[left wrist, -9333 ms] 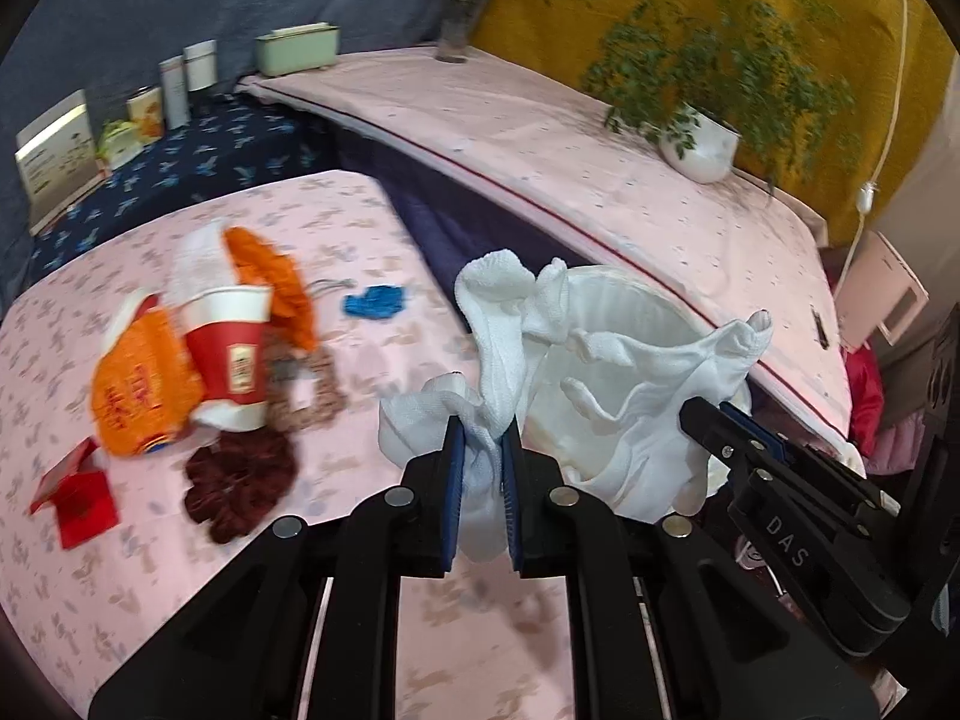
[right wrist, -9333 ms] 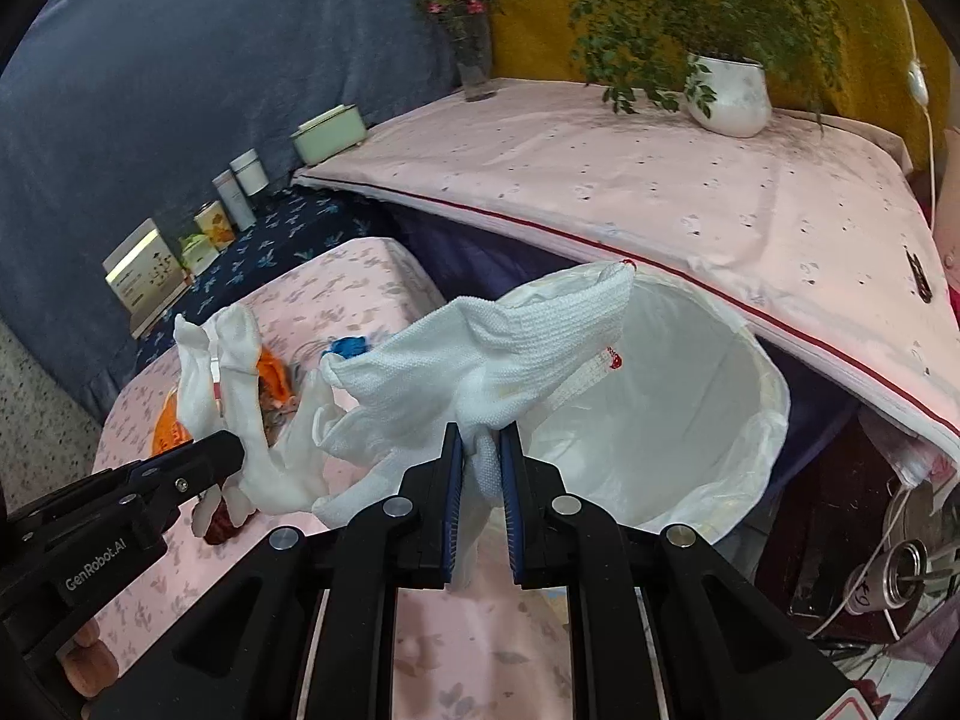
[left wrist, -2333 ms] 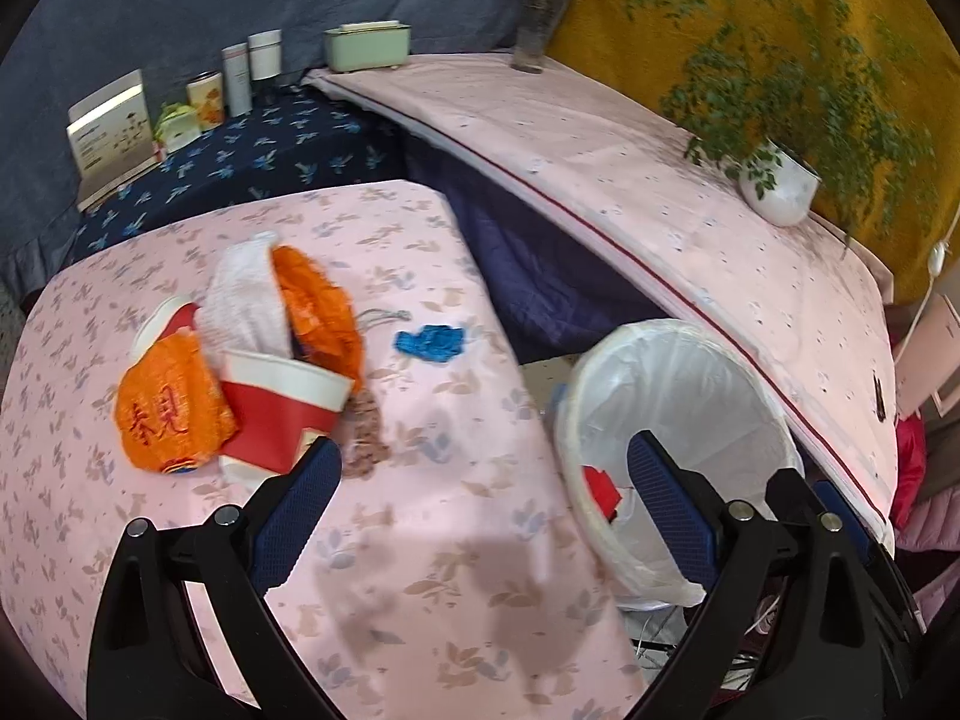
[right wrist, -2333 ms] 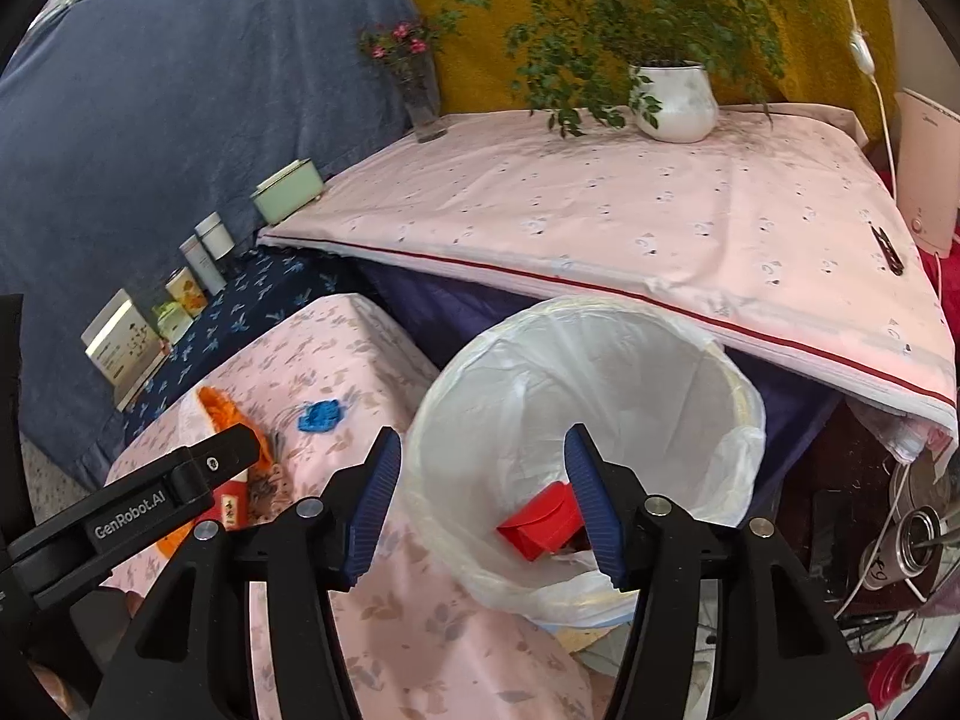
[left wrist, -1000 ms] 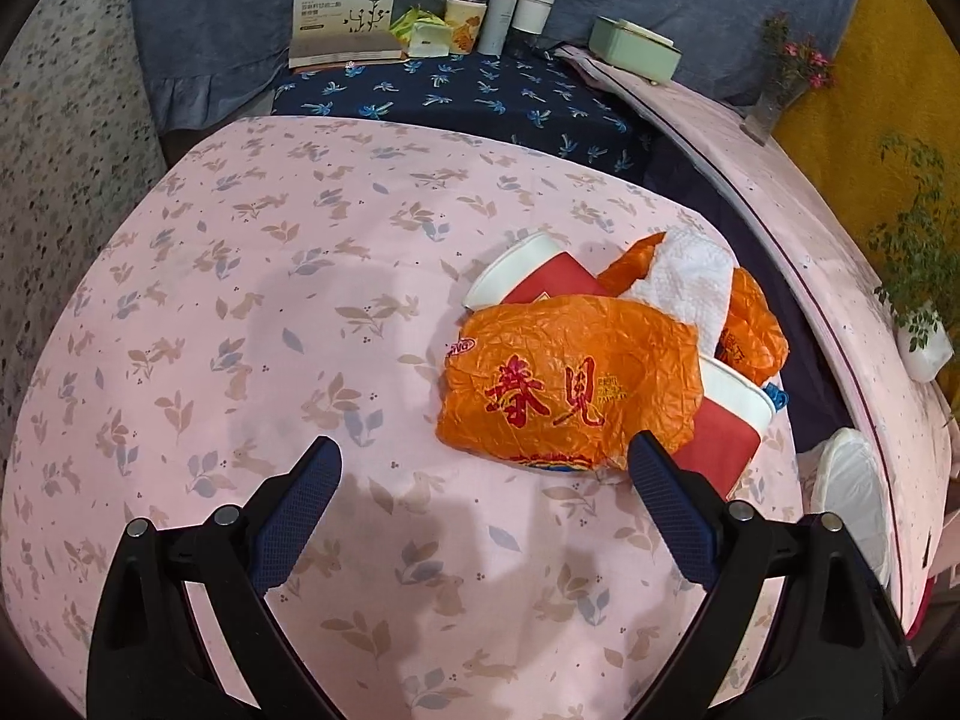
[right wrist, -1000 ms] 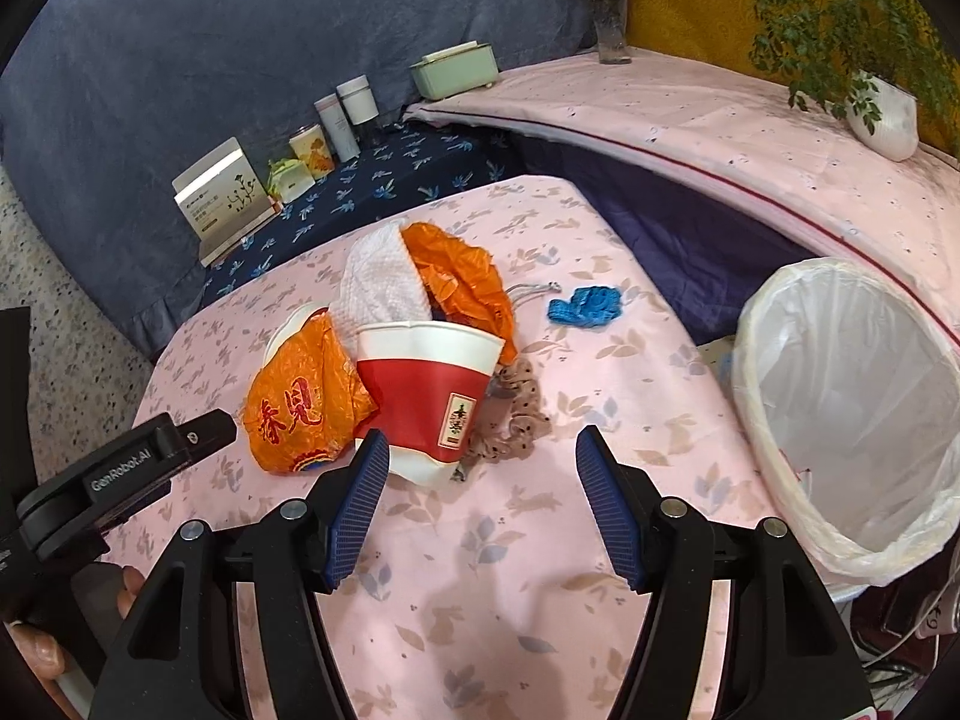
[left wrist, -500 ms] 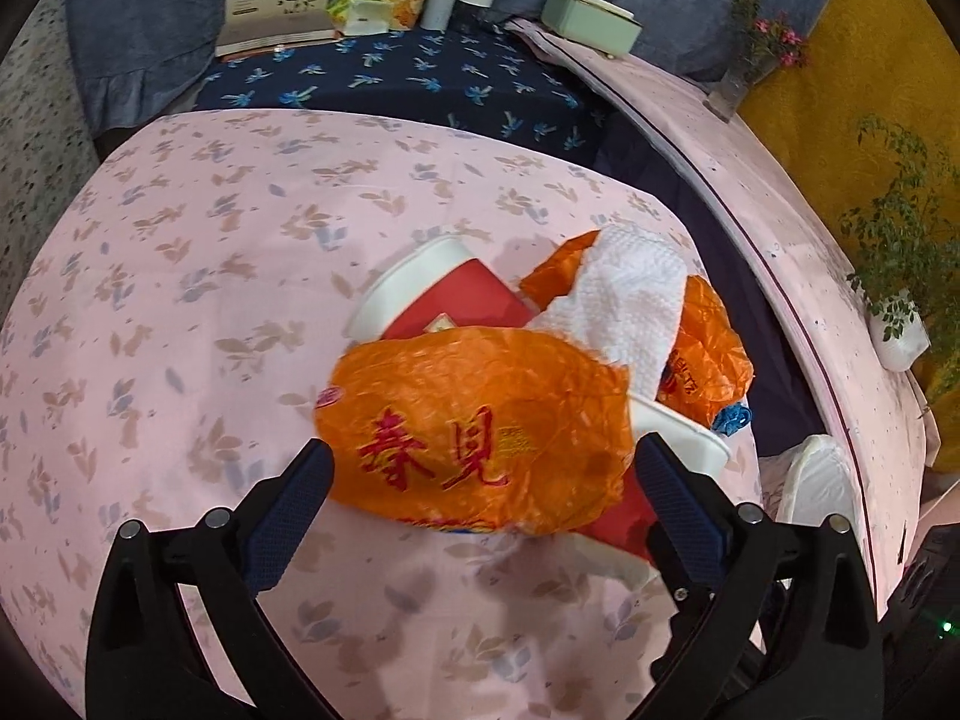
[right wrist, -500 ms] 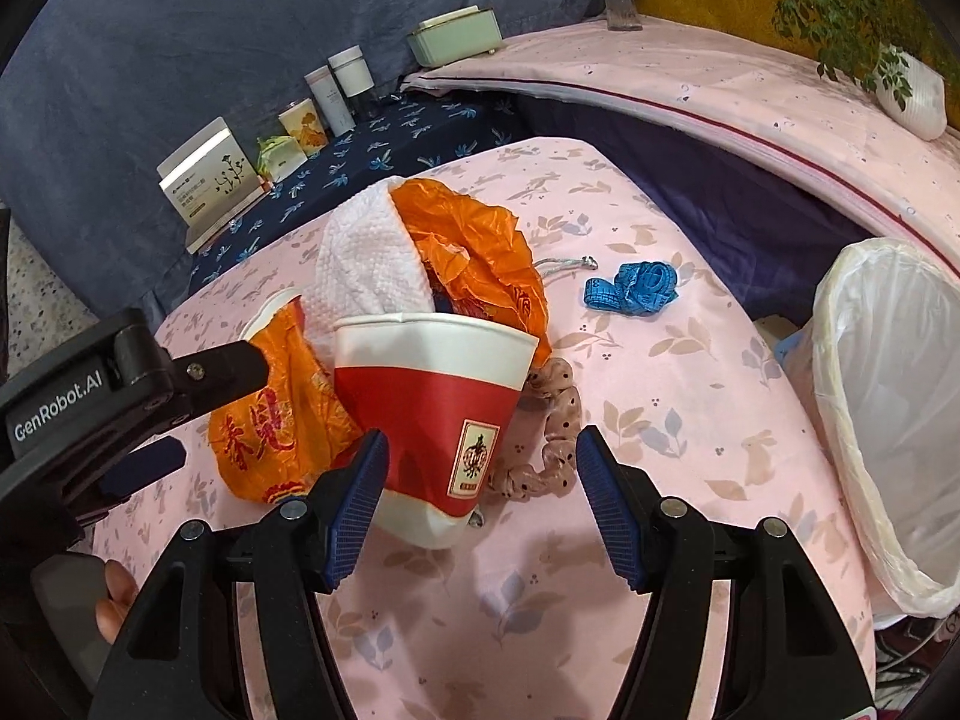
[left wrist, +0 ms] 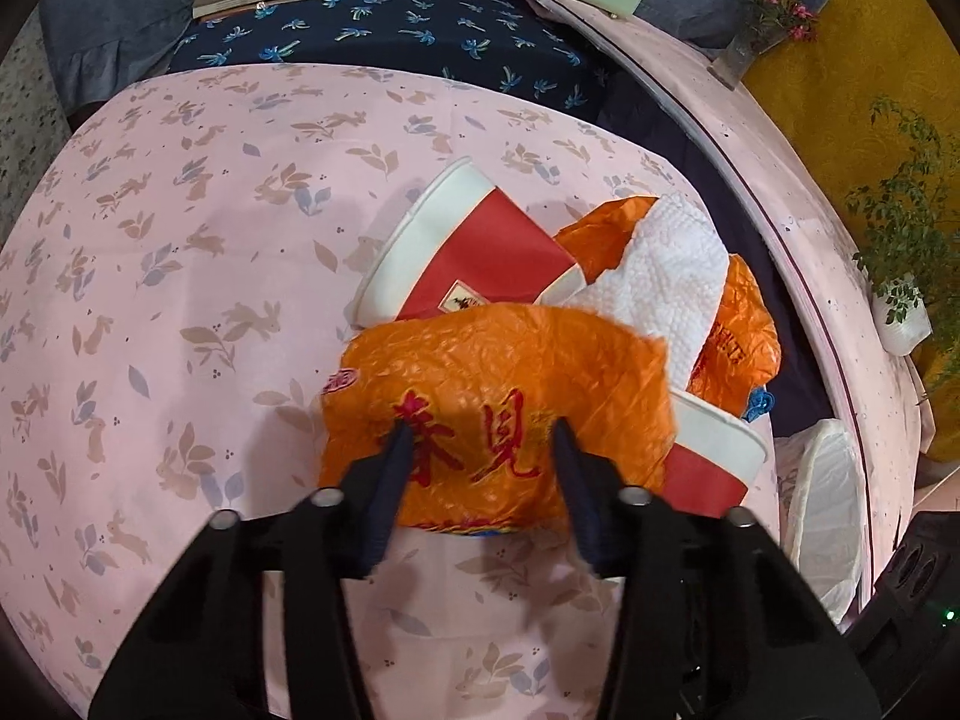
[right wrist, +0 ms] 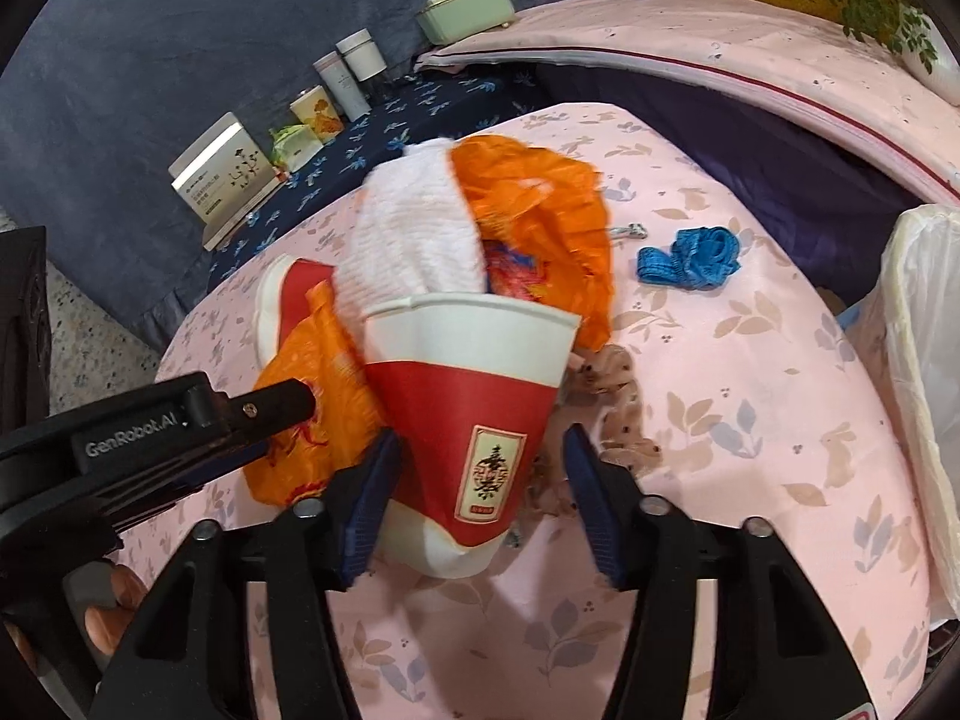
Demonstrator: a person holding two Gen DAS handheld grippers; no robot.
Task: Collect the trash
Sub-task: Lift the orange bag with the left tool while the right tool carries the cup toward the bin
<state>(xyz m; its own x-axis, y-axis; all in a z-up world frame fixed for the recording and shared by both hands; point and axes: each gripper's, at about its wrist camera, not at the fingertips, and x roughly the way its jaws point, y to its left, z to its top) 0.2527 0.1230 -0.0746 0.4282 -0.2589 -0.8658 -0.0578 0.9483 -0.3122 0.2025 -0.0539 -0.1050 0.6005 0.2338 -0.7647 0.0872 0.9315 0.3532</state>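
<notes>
1. Standing here, it's clearly the pick-up stage: both tools are down at the trash heap on the pink rabbit-print tablecloth (left wrist: pixel 180 252), nothing lifted yet.

2. The left gripper (left wrist: pixel 480 456) has its jaws spread either side of the crinkled orange plastic snack bag with red characters (left wrist: pixel 492 396). The pads look like they're right at the bag's lower half, but not squeezing; released, I'd say.

3. The right gripper (right wrist: pixel 477 480) is likewise wide apart, straddling the bottom end of the tilted red-and-white paper cup (right wrist: pixel 468 396). There's a gap on both sides, so no grip yet.

4. Rest of the pile: a second red-and-white paper cup lying on its side (left wrist: pixel 462 258), a white textured paper towel (left wrist: pixel 666 276) and another crumpled orange wrapper (right wrist: pixel 540 210) stuffed behind. A beige spotted scrunchie (right wrist: pixel 618 414) sits just beside the cup, and a bunched blue strap (right wrist: pixel 690 258) lies well apart from the pile.

5. The white-lined trash bin (right wrist: pixel 924 360) is off the table's edge on the right-hand side, that's where it all goes.

6. Next move, I reckon: both jaws need to close. The bag is thin and slippery, so the left one should pinch a decent fold. The cup will crush if squeezed hard, and the towel leaning in it could tumble out on the lift. Then carry both over the bin and let go.
</notes>
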